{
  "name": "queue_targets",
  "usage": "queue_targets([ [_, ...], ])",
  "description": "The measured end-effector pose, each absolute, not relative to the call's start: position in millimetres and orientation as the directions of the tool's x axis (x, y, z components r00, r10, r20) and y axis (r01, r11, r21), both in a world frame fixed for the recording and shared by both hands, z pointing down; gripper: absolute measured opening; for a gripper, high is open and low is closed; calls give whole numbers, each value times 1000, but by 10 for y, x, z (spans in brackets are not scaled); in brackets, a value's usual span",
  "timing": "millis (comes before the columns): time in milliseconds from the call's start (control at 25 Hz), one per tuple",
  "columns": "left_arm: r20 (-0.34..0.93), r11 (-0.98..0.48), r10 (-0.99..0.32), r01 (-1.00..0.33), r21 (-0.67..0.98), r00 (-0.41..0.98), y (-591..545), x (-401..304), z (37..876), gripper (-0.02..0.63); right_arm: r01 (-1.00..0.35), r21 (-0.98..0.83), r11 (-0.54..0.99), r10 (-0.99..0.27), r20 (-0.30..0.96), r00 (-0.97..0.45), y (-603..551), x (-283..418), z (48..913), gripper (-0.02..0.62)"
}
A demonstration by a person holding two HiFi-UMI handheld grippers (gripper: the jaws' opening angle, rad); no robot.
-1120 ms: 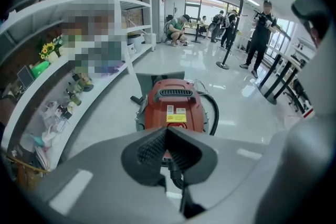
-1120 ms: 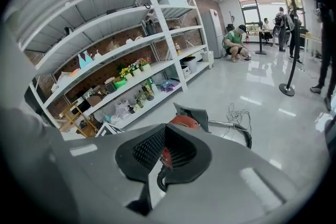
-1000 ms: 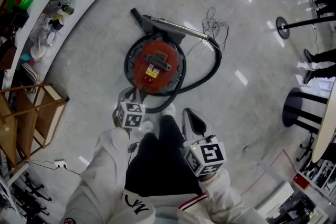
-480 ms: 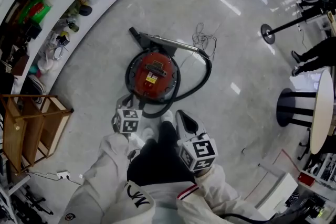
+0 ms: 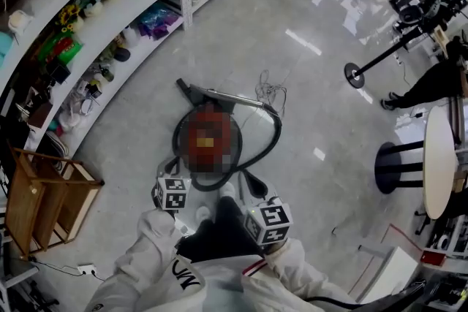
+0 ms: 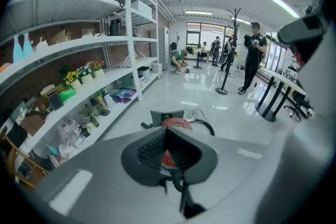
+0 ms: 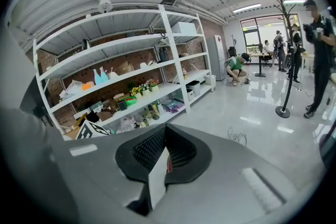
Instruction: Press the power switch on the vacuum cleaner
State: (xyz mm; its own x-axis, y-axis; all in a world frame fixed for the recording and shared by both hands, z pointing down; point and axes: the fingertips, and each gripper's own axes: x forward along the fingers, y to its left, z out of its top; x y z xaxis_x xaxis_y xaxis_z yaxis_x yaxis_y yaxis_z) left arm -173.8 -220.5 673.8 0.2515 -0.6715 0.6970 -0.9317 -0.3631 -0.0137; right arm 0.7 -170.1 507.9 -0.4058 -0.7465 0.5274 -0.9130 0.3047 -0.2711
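The round red vacuum cleaner (image 5: 210, 146) lies on the grey floor in front of my feet; a mosaic patch covers its top, so the switch is hidden. Its black hose (image 5: 272, 134) loops round the right side and its metal wand (image 5: 223, 96) lies behind it. My left gripper (image 5: 169, 174) hovers near the vacuum's near-left edge, jaws shut and empty. My right gripper (image 5: 253, 183) hangs near the near-right side, also shut and empty. The left gripper view looks over the left gripper (image 6: 167, 134) at the vacuum (image 6: 174, 123). In the right gripper view, the right gripper (image 7: 164, 131) faces the shelves.
White shelving (image 5: 110, 25) with toys and flowers curves along the left. A wooden rack (image 5: 44, 193) stands at the lower left, a power strip (image 5: 86, 269) near it. A loose cord (image 5: 270, 90) lies behind the vacuum. A round table (image 5: 439, 157) and a pole stand (image 5: 356, 75) are at the right; people stand farther off.
The head view has pulled back and tilted up, so the vacuum looks smaller and farther. Both grippers sit lower in the picture, still shut, and stay close to the body.
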Motion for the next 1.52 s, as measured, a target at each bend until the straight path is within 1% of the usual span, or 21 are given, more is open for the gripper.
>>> queue_targets([
  [480, 572, -361, -770, -932, -27, 281, -2259, -1789, 5799, 0, -905, -248, 346, -791, 442, -424, -1778, -110, 4621, 2],
  [800, 511, -371, -805, -928, -36, 301, -2142, -1781, 5309, 0, -904, -238, 354, -811, 403, -424, -1707, -130, 4385, 2],
  [1120, 453, -390, -828, -920, -42, 331, -1968, -1694, 4913, 0, -909, -230, 347, -829, 377, -412, -1643, -9, 4212, 1],
  [1520, 341, -393, -872, -918, -58, 352, -1920, -1685, 4292, 0, -909, -227, 349, -846, 342, -410, -1584, -23, 4025, 2],
])
